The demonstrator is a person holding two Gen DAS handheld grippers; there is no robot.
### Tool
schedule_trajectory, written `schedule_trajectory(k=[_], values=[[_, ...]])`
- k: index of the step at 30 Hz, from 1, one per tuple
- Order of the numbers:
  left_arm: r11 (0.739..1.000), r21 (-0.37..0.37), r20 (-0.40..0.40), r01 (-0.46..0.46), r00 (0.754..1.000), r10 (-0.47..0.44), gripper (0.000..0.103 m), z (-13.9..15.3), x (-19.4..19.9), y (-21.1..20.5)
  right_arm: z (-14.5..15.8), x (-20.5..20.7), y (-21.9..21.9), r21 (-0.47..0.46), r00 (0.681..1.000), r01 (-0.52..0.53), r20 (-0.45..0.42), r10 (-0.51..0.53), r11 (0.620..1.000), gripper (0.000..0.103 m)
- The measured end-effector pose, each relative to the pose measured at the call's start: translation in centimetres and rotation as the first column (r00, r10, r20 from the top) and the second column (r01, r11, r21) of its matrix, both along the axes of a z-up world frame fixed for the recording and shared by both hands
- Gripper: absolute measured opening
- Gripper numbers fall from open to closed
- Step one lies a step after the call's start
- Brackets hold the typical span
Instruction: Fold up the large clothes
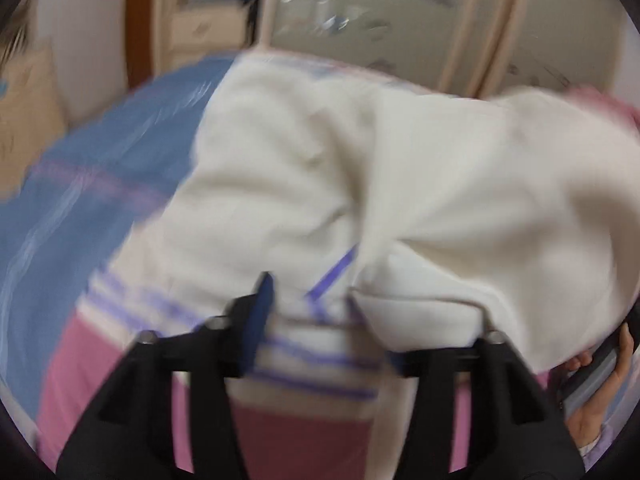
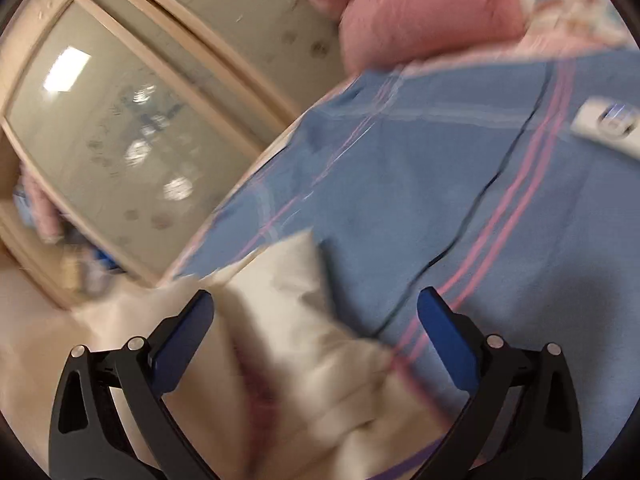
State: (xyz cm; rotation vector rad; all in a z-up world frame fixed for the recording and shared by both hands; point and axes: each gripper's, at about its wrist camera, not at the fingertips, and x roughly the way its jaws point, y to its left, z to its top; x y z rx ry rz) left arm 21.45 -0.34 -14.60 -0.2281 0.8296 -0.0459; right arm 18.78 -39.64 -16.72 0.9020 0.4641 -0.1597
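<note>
1. Left gripper [image 1: 308, 300]: its fingers are closed on a bunched edge of the garment [image 1: 360, 184]. One blue pad [image 1: 258, 316] shows at the left of the pinch; the other finger is buried under cloth.
2. The garment is cream, with purple stripes near the hem and a pink band below them. From the left gripper it spreads up and to the right, its far part lying on the blue sheet [image 1: 92, 184].
3. At the lower right edge of the left view a hand [image 1: 596, 392] wraps a grey handle, partly hidden by cloth.
4. Right gripper [image 2: 316, 316]: the jaws stand wide apart, blue pads [image 2: 448, 332] facing each other and clamping nothing. A cream fold of the garment [image 2: 304, 320] lies between and below them; blur hides whether cloth touches either pad.
5. Beyond that fold the sheet [image 2: 420, 168] stretches away, blue with pink and pale stripes and one dark crease running down it.
6. A white device [image 2: 608, 124] with a round dark mark rests on the sheet at the right, well apart from the garment.
7. A pink pillow [image 2: 408, 12] sits at the far end of the sheet.
8. Farthest off is a wardrobe [image 2: 108, 128] with frosted panels in pale wooden frames; the left view shows it [image 1: 380, 12] behind the garment.
9. Both views are motion-blurred, so fine detail is lost.
</note>
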Motion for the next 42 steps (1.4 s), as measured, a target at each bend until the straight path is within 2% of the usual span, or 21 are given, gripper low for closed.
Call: schedule_trajectory(k=[2,4,7,10,11,12,13,14,15,16,18,23,26,29,31,33,35,38,39,40,42], values=[[1.0,-0.004,0.007,0.008,1.0,-0.008,0.053,0.2,-0.2,0.2,-0.6,0.7,-0.3,0.111,0.995,-0.102,0.032,0.099,0.989,0.102],[0.996,0.089,0.057,0.015,0.998,-0.021,0.06,1.4,-0.8,-1.0,-0.3,0.8,-0.2,0.15,0.987,-0.159,0.061,0.151,0.976,0.102],[0.975,0.222,0.082,0.016,0.996,-0.035,0.072,2.0,-1.2,-2.9,1.1,1.1,0.6,0.116,0.968,-0.247,0.079,0.239,0.962,0.102],[0.966,0.258,0.072,0.031,0.996,-0.051,0.076,1.8,-1.3,-3.5,2.5,1.7,2.3,0.096,0.91,-0.414,0.076,0.408,0.905,0.102],[0.962,0.268,0.059,0.043,0.996,-0.061,0.08,1.5,-1.3,-3.8,3.0,1.9,3.0,0.058,0.888,-0.458,0.064,0.455,0.887,0.102],[0.958,0.278,0.028,0.066,0.997,-0.077,0.094,1.1,-1.2,-4.3,3.5,2.3,4.4,-0.017,0.868,-0.496,0.02,0.497,0.868,0.102],[0.957,0.275,0.008,0.092,0.995,-0.097,0.097,0.7,-1.4,-4.9,3.5,2.9,5.4,-0.072,0.856,-0.517,-0.014,0.517,0.853,0.102],[0.955,0.272,0.0,0.119,0.992,-0.123,0.097,0.5,-1.8,-5.7,3.4,3.1,6.1,-0.101,0.845,-0.533,-0.029,0.533,0.84,0.089],[0.949,0.287,0.002,0.132,0.99,-0.139,0.097,0.5,-2.2,-6.4,2.9,3.6,7.2,-0.105,0.818,-0.575,-0.046,0.574,0.811,0.048],[0.94,0.314,0.007,0.136,0.989,-0.145,0.097,0.5,-2.6,-7.0,2.4,4.1,8.1,-0.097,0.794,-0.608,-0.073,0.604,0.788,0.027],[0.918,0.372,0.031,0.139,0.986,-0.162,0.097,0.9,-3.3,-8.2,1.7,4.6,8.8,-0.126,0.809,-0.588,-0.115,0.577,0.799,0.018],[0.894,0.428,0.143,0.131,0.967,-0.21,0.101,3.7,-5.4,-9.0,1.6,4.4,6.3,-0.123,0.879,-0.473,-0.133,0.458,0.872,0.017],[0.887,0.452,0.195,0.094,0.96,-0.201,0.101,5.0,-6.0,-9.4,0.8,4.7,5.4,-0.111,0.908,-0.401,-0.179,0.378,0.91,0.019],[0.887,0.455,0.191,0.079,0.964,-0.184,0.101,5.0,-5.3,-9.3,-1.2,6.1,4.8,-0.032,0.887,-0.418,-0.227,0.401,0.908,0.037],[0.88,0.473,0.206,0.038,0.967,-0.153,0.101,5.3,-4.9,-9.5,-0.8,5.6,4.1,0.02,0.897,-0.409,-0.171,0.406,0.912,0.045],[0.876,0.483,0.221,-0.01,0.969,-0.11,0.101,5.8,-4.7,-9.7,0.5,4.7,3.6,0.031,0.924,-0.373,-0.084,0.374,0.928,0.079],[0.891,0.452,0.197,-0.039,0.979,-0.057,0.101,5.9,-3.8,-9.4,2.0,3.6,3.3,-0.04,0.942,-0.335,-0.024,0.334,0.941,0.098],[0.938,0.341,0.145,-0.061,0.989,0.012,0.101,5.3,-2.7,-8.1,2.9,3.5,4.9,-0.12,0.919,-0.393,-0.027,0.392,0.912,0.102],[0.939,0.335,0.144,-0.084,0.989,0.038,0.101,5.0,-2.5,-7.8,2.7,4.0,5.8,-0.115,0.899,-0.437,-0.052,0.434,0.892,0.102],[0.93,0.349,0.15,-0.113,0.987,0.064,0.101,4.8,-2.4,-7.8,2.3,4.5,6.8,-0.099,0.879,-0.476,-0.078,0.47,0.874,0.102],[0.885,0.421,0.181,-0.196,0.975,0.13,0.101,4.5,-1.9,-8.2,1.2,4.7,8.2,-0.063,0.85,-0.523,-0.113,0.515,0.85,0.101]])
